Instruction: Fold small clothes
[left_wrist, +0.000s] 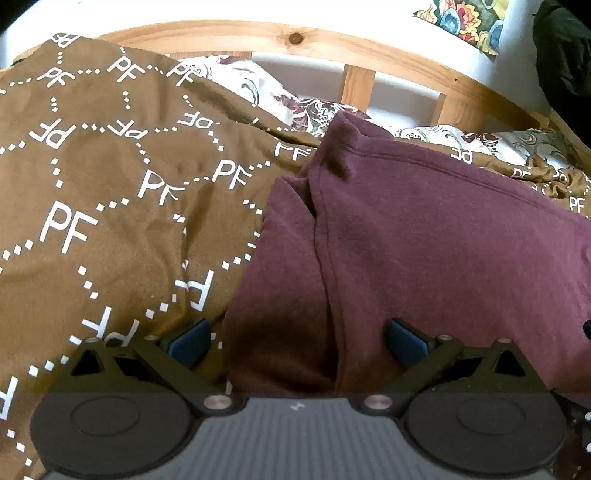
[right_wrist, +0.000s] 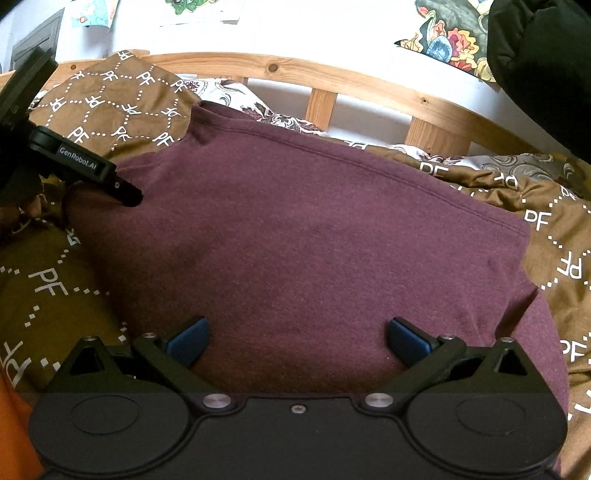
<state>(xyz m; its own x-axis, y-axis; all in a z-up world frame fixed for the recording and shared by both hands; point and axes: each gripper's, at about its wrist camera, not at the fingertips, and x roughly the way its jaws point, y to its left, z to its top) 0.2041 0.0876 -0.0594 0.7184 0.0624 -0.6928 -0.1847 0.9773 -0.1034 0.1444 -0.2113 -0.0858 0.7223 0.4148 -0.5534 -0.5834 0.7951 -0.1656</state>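
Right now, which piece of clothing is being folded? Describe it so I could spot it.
Find the wooden bed rail; below it lies a brown blanket printed with white letters. On that blanket lies the garment: plain maroon, the only unpatterned cloth there.

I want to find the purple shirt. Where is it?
The purple shirt lies in the middle of the right wrist view, spread on the brown PF-print blanket, below the wooden bed rail.
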